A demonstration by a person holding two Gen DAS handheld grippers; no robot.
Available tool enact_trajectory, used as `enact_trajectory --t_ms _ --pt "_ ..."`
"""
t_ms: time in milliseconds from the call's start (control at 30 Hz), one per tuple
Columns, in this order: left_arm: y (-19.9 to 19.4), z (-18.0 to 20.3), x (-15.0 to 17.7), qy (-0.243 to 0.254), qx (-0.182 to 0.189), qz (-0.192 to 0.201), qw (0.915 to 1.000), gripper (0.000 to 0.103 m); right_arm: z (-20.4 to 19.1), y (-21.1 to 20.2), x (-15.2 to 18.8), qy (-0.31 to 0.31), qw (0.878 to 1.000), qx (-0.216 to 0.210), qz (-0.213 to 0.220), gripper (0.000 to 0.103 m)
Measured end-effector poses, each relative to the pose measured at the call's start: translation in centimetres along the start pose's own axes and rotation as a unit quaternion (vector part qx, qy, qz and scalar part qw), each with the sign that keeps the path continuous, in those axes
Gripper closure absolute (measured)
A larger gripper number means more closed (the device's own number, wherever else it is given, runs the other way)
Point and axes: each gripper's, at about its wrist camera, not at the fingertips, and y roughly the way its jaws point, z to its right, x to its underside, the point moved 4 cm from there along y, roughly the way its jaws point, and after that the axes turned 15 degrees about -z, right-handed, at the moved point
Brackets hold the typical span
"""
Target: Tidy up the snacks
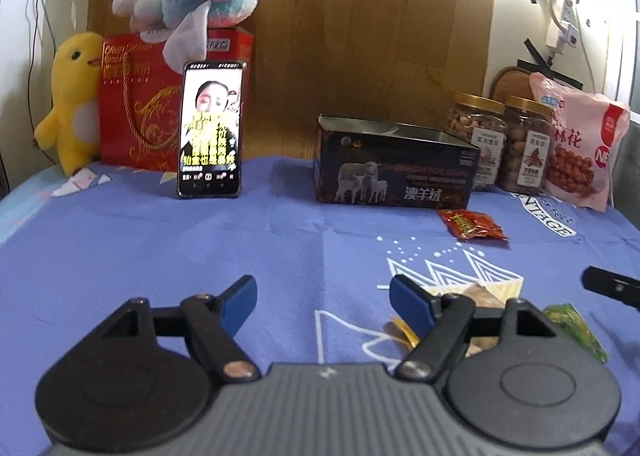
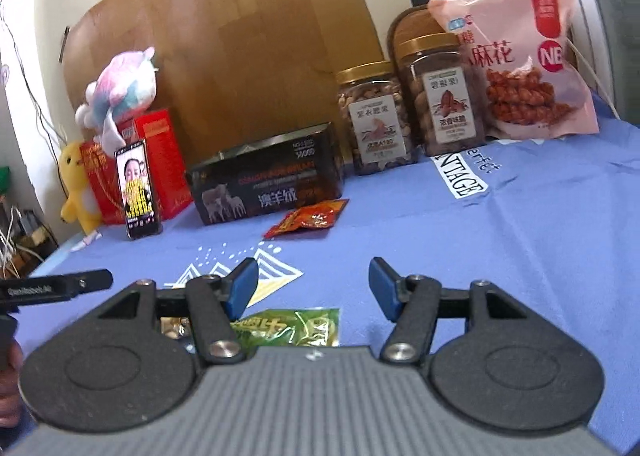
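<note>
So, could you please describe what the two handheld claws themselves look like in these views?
Both look alike. The left claw and right claw each have blue finger pads on black linkage arms with silver pivot screws, two rounded black housings and a ribbed grey body. From the right view, the left unit's black bar carries small white lettering, too blurred to read.

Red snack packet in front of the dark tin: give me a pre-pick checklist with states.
1. Left gripper open and empty: ok.
2. Right gripper open and empty: ok.
3. Red snack packet lies free on the blue cloth, nothing on it: ok.
4. Dark tin lid off, top open: ok.
5. Room inside tin: cannot tell.
6. Green packet clear of right gripper's fingers: cannot tell.
</note>
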Motion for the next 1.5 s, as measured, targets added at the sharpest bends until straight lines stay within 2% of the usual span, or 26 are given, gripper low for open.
enact_trajectory --t_ms 100,333,533,667,900,1000,1033,1267,1400,1500 --pt "0.8 -0.4 0.4 -0.010 0.008 -0.008 0.9999 0.029 -0.1 -0.1 0.0 -0.002 1.000 -0.001 0.002 0.039" --pt "-1.2 0.8 1.2 0.027 0.012 0.055 0.9981 0.024 0.2 0.2 0.0 0.010 1.000 0.003 -0.004 0.039" --pt "-1.2 0.7 0.9 0.026 0.033 0.054 0.9976 0.023 0.7 0.2 0.1 0.025 1.000 0.011 -0.001 0.039" --pt "-1.8 0.4 1.2 0.025 0.049 0.071 0.9960 0.021 0.6 0.5 0.1 0.025 0.999 0.030 -0.010 0.039" --pt "-3.6 0.8 2.0 0.048 0.086 0.114 0.9886 0.020 1.2 1.6 0.0 0.050 0.996 0.068 -0.040 0.039" --pt "-4.4 0.9 2.4 0.056 0.102 0.136 0.9839 0.010 1.4 1.9 0.0 0.060 0.994 0.085 -0.045 0.039" --pt "-4.7 1.0 2.5 0.060 0.107 0.142 0.9822 0.010 1.5 1.9 0.0 0.062 0.993 0.090 -0.045 0.039" --pt "-4.7 2.0 2.7 0.093 0.147 0.130 0.9761 0.010 1.6 2.0 0.1 0.067 0.992 0.095 -0.045 0.038" --pt "-4.4 2.2 2.6 0.094 0.151 0.120 0.9767 0.010 1.6 1.9 0.1 0.071 0.992 0.090 -0.043 0.038" --pt "-4.2 2.0 2.6 0.082 0.144 0.118 0.9790 0.010 1.6 1.9 0.0 0.069 0.993 0.079 -0.044 0.032"
